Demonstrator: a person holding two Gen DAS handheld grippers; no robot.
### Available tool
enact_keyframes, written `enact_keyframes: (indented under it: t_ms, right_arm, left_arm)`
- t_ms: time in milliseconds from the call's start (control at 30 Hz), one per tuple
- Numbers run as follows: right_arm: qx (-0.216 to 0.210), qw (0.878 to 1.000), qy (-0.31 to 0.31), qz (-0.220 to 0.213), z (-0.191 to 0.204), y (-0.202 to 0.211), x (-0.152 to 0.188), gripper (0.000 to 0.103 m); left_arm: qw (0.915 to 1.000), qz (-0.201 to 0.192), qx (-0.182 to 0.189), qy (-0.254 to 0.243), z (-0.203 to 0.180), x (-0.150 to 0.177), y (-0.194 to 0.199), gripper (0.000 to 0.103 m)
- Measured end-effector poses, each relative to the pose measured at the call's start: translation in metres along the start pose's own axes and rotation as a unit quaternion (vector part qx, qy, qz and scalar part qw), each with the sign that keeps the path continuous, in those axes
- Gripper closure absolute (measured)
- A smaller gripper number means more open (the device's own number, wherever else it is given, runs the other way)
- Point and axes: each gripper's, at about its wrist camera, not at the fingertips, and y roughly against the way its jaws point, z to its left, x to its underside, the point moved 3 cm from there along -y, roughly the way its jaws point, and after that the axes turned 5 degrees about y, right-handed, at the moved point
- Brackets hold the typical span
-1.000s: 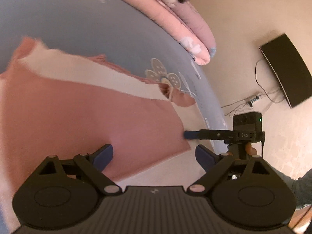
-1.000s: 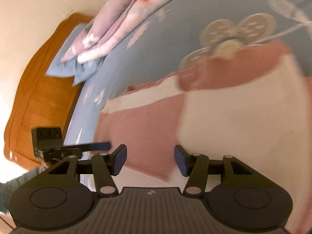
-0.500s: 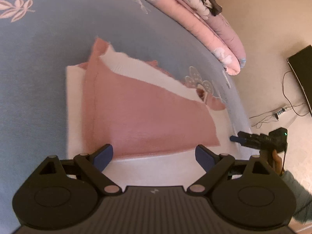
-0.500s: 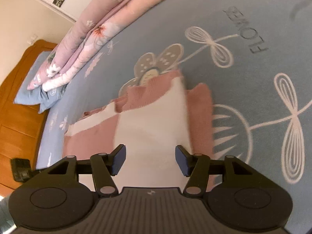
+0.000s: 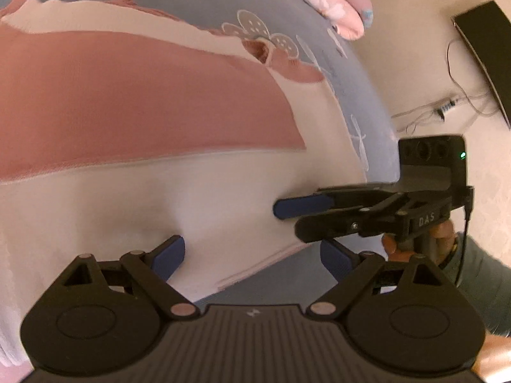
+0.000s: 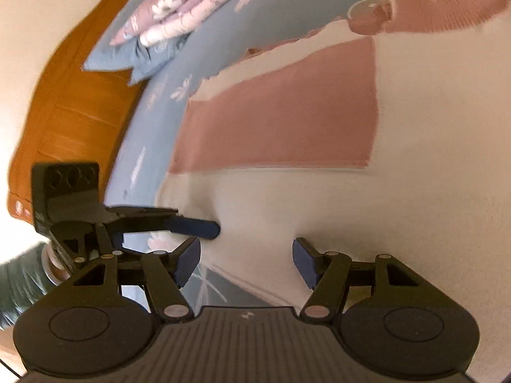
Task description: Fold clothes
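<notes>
Now sitting much lower and closer over the pink-and-cream garment point(image 5: 134, 102) than half a second ago, with the cloth filling most of both views instead of lying small ahead. Left gripper point(image 5: 252, 257) standing spread wide, nothing between its blue pads, left pad resting on the cream panel, right pad hanging past the hem over blue bedsheet point(image 5: 287, 274). Right gripper point(image 6: 246, 263) likewise spread and pinching nothing, its right pad over cream cloth, its left pad beyond the hem over sheet. Coming near each other again after being well apart a moment earlier.

Garment's near hem running diagonally just ahead of both sets of fingers; bare sheet lying open between hem and gripper bodies. Bed edge dropping off close to the right of the left gripper, floor beyond.

Showing only from the left wrist: the right gripper point(image 5: 303, 206) side-on, a dark flat panel point(image 5: 485, 54) and cables on the floor, tip of a pink quilt point(image 5: 338, 6). Showing only from the right wrist: the left gripper point(image 6: 194, 225), a wooden headboard point(image 6: 64, 111), a blue pillow point(image 6: 127, 54) under the quilt.
</notes>
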Motion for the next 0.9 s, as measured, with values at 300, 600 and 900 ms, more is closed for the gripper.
enact_keyframes:
  t_ms: [300, 600, 900]
  right_arm:
    - [0.046, 0.998, -0.027, -0.014, -0.033, 0.061, 0.012, 0.034]
    - [0.095, 0.992, -0.066, -0.043, -0.059, 0.111, 0.039, 0.034]
    - [0.203, 0.975, 0.026, -0.089, -0.004, 0.120, 0.026, 0.033]
  left_arm:
    - [0.9974, -0.027, -0.007, 0.067, 0.044, 0.008, 0.051, 0.011]
    - [0.9912, -0.063, -0.027, 0.113, 0.077, 0.030, 0.079, 0.011]
    - [0.9863, -0.128, -0.105, -0.002, 0.016, 0.007, 0.085, 0.011]
